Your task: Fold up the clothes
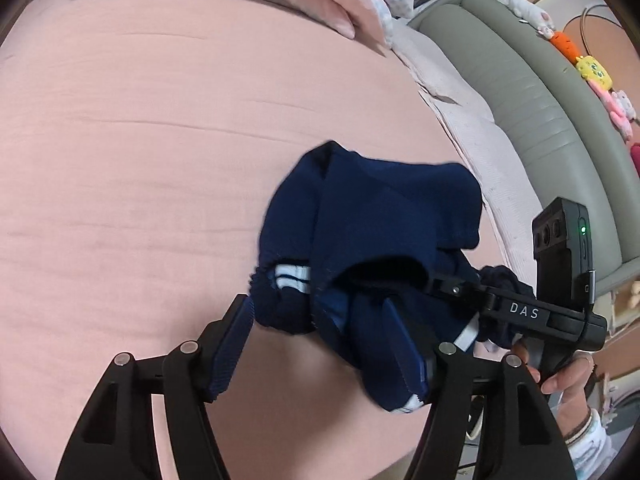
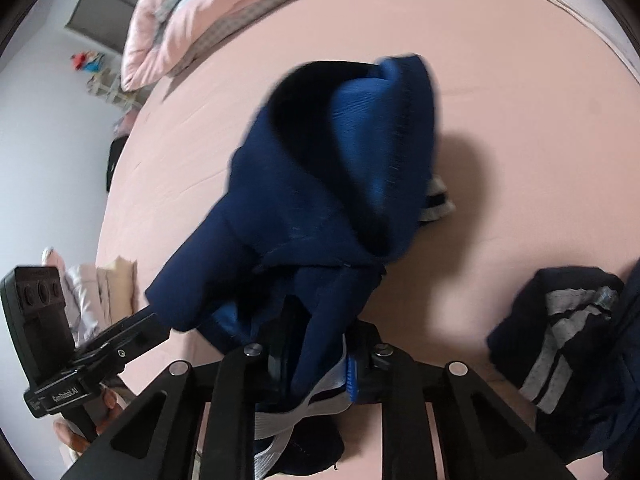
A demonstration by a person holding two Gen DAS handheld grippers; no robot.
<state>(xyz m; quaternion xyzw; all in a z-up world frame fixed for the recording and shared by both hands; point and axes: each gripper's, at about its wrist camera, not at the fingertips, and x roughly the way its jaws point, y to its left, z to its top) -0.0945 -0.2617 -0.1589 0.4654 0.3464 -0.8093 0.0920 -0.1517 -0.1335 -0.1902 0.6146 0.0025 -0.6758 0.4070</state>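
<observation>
A pink sheet [image 1: 140,140] covers the bed, lightly creased. At its far end lies a bunched pink quilt [image 2: 192,12] with a grey checked underside. Along the bed's side runs a grey-green padded frame [image 1: 532,92], and on its ledge sits a row of small plush toys [image 1: 592,72] — a white one, an orange carrot, a yellow one, pink ones. In the right wrist view a grey cabinet [image 2: 108,4] stands against the white wall, with small coloured toys [image 2: 88,60] on a white rack below it — too blurred to name.
</observation>
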